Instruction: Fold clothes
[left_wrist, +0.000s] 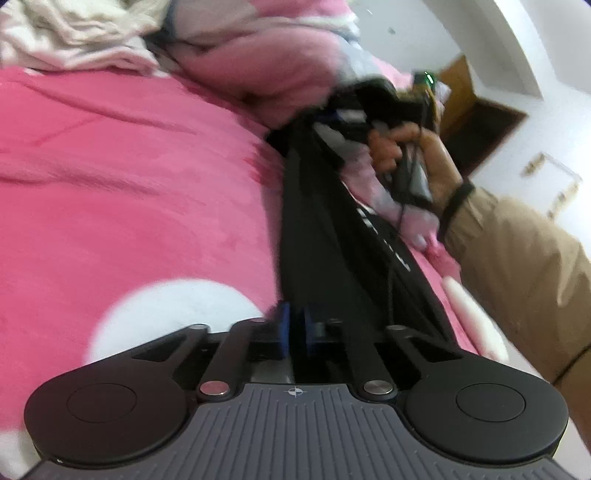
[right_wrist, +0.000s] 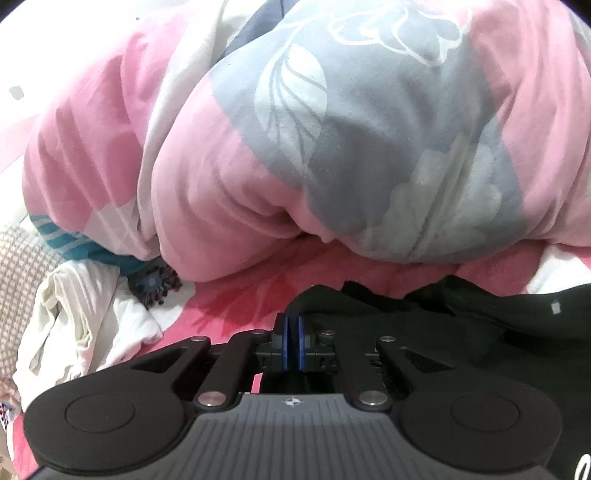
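A black garment (left_wrist: 332, 229) with white lettering is stretched taut over the pink bed cover (left_wrist: 129, 184). My left gripper (left_wrist: 293, 328) is shut on its near end, with the cloth pinched between the blue pads. At the far end a person's hand (left_wrist: 406, 147) holds the other gripper, whose tips are blurred against the cloth. In the right wrist view my right gripper (right_wrist: 293, 341) is shut on a raised edge of the black garment (right_wrist: 461, 332), which spreads out low to the right.
A bulky pink, grey and white duvet (right_wrist: 295, 147) lies piled just beyond the right gripper. A crumpled white garment (right_wrist: 74, 325) lies to its left. Pale clothes (left_wrist: 74, 33) are heaped at the bed's far side. A tan sleeve (left_wrist: 517, 277) reaches in from the right.
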